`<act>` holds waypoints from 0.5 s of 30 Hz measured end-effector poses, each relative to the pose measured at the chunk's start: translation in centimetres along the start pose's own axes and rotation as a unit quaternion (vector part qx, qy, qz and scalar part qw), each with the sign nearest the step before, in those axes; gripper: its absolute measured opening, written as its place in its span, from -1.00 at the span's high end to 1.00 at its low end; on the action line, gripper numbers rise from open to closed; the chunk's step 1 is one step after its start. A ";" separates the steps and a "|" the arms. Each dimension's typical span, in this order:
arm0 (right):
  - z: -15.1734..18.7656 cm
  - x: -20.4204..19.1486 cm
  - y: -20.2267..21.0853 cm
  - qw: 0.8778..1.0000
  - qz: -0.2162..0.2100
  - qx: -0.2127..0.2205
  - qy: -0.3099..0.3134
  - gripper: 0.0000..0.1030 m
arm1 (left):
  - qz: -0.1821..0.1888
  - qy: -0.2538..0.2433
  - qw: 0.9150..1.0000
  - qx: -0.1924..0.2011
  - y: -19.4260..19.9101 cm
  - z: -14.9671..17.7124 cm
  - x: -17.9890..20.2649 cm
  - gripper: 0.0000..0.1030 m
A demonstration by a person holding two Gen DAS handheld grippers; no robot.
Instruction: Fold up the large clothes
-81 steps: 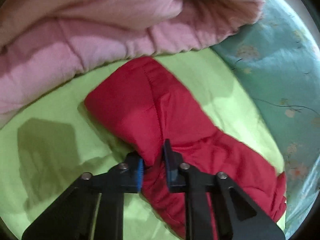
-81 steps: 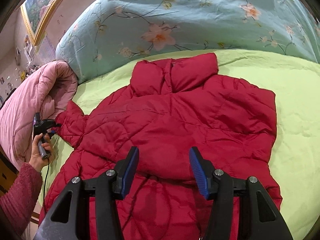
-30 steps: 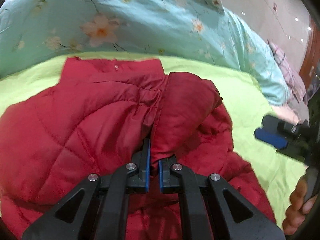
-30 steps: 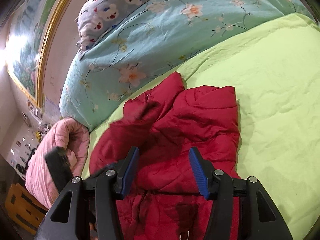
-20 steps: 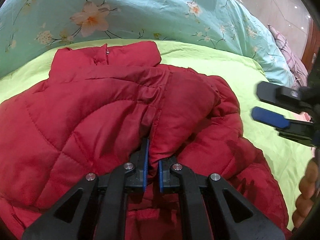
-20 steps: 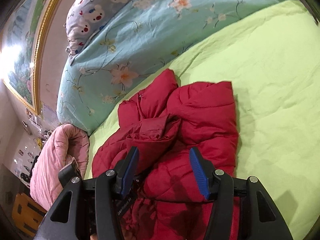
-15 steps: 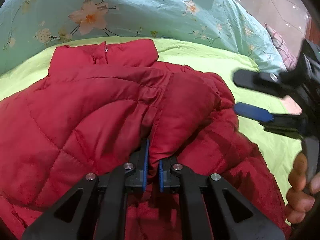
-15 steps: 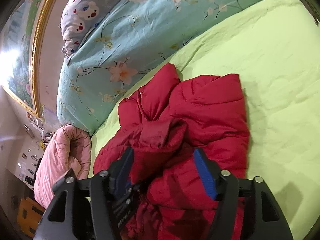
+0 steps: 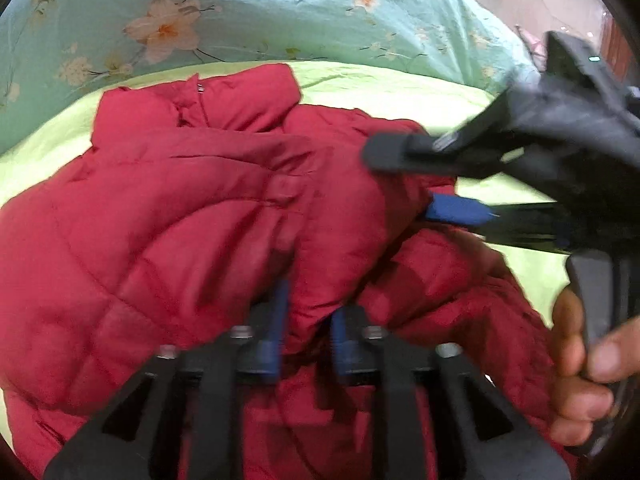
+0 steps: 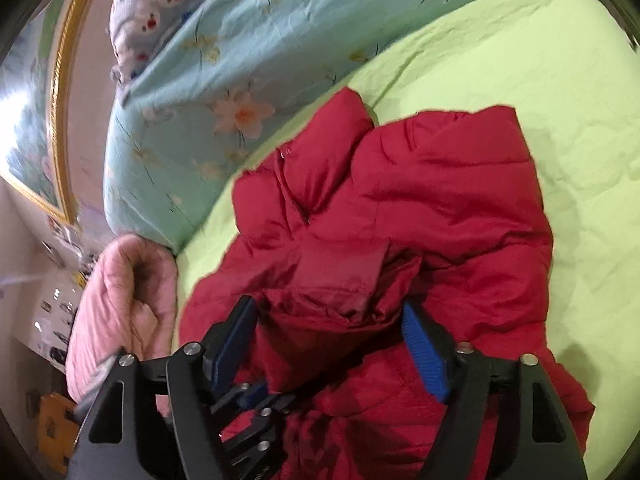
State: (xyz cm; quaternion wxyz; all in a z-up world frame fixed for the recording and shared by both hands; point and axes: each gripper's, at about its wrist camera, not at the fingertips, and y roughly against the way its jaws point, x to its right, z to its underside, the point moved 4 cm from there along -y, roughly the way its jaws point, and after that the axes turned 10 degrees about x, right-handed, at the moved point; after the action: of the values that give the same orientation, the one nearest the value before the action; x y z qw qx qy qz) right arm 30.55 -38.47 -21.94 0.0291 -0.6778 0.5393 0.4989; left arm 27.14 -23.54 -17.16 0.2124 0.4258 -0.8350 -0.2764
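A red puffer jacket lies on a lime green bed sheet, collar toward the pillows; it also shows in the right wrist view. Its sleeve is folded over the jacket's front. My left gripper has parted a little, with the sleeve cuff still between its blue pads; I cannot tell if it grips. My right gripper is open, its pads on either side of the sleeve cuff. It reaches in from the right in the left wrist view.
A turquoise floral duvet is heaped at the head of the bed, with a printed pillow on it. A pink quilt lies at the left edge. A gold-framed picture hangs on the wall.
My left gripper carried the sleeve across the jacket and its jaws have now parted slightly. My right gripper moved in from the right and now straddles the sleeve cuff.
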 end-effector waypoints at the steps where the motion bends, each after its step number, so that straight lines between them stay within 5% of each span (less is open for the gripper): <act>1: 0.0 0.1 -0.2 1.000 0.005 -0.003 0.000 0.28 | 0.019 0.000 1.000 0.004 0.7 0.1 0.3 -0.16; 2: -0.1 0.3 -0.3 1.000 0.016 -0.006 0.002 0.56 | 0.024 -0.003 1.000 0.012 1.6 0.2 0.5 -0.47; 7: -1.3 0.8 0.4 1.000 0.011 0.014 0.005 0.71 | 0.022 -0.023 0.999 0.039 6.0 0.9 -0.3 -0.56; 15: -4.3 1.0 3.2 0.998 0.018 0.058 0.030 0.86 | -0.027 0.047 0.996 0.069 10.9 0.6 -8.6 -0.59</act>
State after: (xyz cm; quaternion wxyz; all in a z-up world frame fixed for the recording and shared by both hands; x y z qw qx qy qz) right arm 30.79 -42.98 -18.91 0.0432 -0.6794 0.5806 0.4466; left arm 25.03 -10.95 -11.65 0.2139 0.4745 -0.8293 -0.2034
